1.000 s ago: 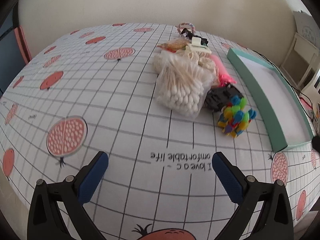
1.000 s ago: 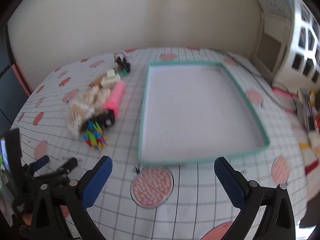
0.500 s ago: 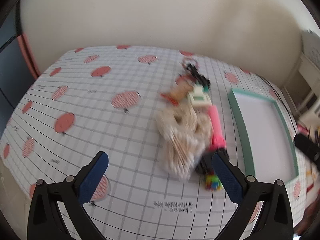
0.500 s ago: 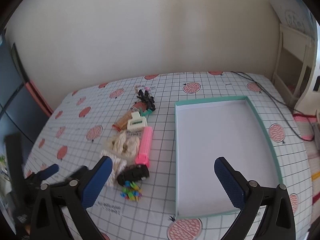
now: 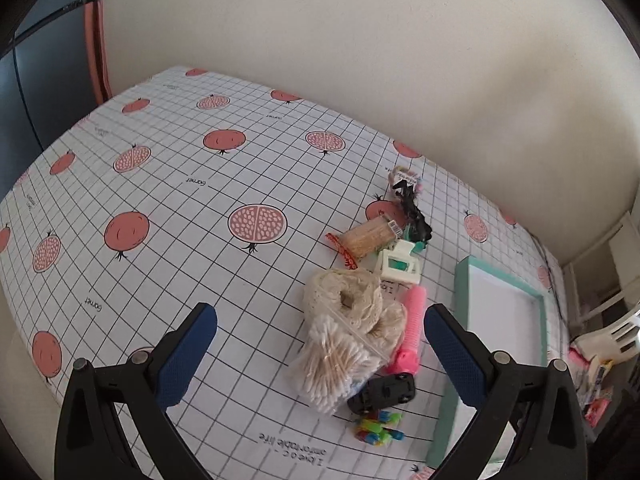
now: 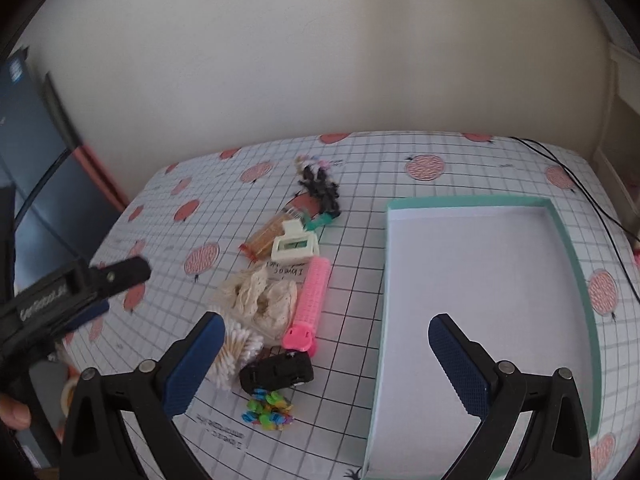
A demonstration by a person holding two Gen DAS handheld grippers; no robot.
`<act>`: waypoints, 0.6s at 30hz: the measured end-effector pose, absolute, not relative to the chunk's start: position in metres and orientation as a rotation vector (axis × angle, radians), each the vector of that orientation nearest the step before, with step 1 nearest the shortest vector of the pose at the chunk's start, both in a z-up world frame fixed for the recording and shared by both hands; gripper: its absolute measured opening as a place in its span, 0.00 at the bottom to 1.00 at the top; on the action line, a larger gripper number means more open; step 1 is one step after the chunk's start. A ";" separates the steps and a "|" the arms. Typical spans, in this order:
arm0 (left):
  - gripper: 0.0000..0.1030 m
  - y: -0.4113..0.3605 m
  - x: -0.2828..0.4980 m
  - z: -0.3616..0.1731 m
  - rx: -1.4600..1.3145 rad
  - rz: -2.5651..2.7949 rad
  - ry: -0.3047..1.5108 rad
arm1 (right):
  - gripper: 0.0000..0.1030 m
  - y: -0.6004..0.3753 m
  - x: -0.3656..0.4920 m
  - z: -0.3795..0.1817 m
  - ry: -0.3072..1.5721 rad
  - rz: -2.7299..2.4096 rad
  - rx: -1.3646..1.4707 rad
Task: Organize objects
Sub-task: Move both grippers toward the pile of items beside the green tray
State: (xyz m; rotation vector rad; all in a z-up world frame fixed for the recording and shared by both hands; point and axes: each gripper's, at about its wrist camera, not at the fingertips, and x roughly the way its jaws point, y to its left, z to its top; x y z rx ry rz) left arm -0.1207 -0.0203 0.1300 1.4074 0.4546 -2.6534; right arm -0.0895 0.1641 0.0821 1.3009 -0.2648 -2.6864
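Pile of objects: a loose row on the tablecloth (image 5: pixel 168 208), at 9 o'clock of the tray.
Cotton swabs (image 5: pixel 334 364): bagged, touching the lace rolls (image 5: pixel 352 300) at their 12 o'clock.
Pink hair roller (image 6: pixel 311 300): lying flat, just beside the lace at 3 o'clock.
Toy car (image 6: pixel 277 371): black, at the roller's 6 o'clock end, with colourful clips (image 6: pixel 267 410) just below it.
Cream hair claw (image 6: pixel 294 246): at 12 o'clock of the roller, next to a tube of toothpicks (image 5: pixel 370 236) (red end cap towards the lace).
Black hair ties (image 6: pixel 320 190): farthest from the camera.
Tray (image 6: pixel 576 264): teal rim, white inside, nothing in it.
Left gripper (image 5: pixel 320 354): jaws spread wide, holding nothing, above the cloth.
Right gripper (image 6: pixel 322 362): jaws wide apart, holding nothing, straddling the tray's 9 o'clock edge.
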 end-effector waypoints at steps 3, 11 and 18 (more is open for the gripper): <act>1.00 -0.018 -0.119 0.113 1.440 -2.646 0.404 | 1.00 0.157 -0.089 0.066 -0.205 -2.649 1.353; 1.00 -0.009 -0.113 0.090 1.534 -2.627 0.243 | 1.00 0.134 -0.088 0.036 -0.156 -2.507 1.497; 0.95 -0.014 -0.116 0.071 1.603 -2.575 0.234 | 0.86 0.110 -0.083 0.024 -0.072 -2.411 1.542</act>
